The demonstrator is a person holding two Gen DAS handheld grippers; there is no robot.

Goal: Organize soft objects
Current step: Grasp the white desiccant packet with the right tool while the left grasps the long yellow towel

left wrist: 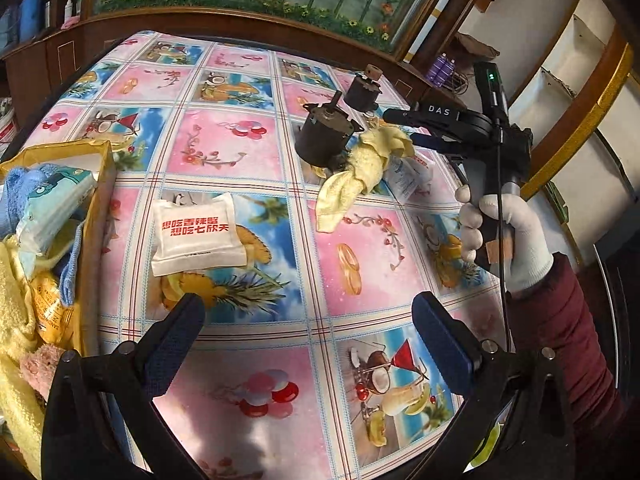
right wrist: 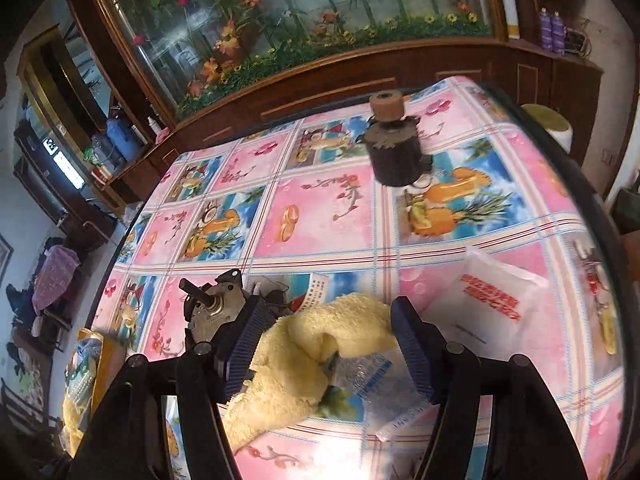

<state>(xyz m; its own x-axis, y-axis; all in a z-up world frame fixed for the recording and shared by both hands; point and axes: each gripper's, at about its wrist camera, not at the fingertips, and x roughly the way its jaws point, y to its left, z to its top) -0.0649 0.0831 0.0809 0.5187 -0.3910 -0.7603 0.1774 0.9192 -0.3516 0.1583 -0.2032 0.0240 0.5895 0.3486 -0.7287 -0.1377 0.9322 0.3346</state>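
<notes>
Yellow cloth (right wrist: pixel 316 344) on the table (right wrist: pixel 332 236), right gripper (right wrist: pixel 324 344) wide around it.

Closing may snag the plastic packet (right wrist: pixel 372 372) underneath or bump the motor (right wrist: pixel 216 308) touching its finger; left gripper (left wrist: pixel 308 332) hangs wide, empty.

Lying mid-table (left wrist: pixel 256 152): a pouch (left wrist: pixel 198 234), just right of a box (left wrist: pixel 94 240) sitting at the left edge. Piled in the box: towels (left wrist: pixel 16 312) and a tissue pack (left wrist: pixel 56 208). Standing toward the far right: two motors (left wrist: pixel 326 136), one behind the other, well apart. Lying just right of the nearer motor, touching it: a cloth (left wrist: pixel 360 172), partly covering a packet (left wrist: pixel 408 178) on its right. Hovering over the cloth: the right gripper (right wrist: pixel 324 352), straddling it.
</notes>
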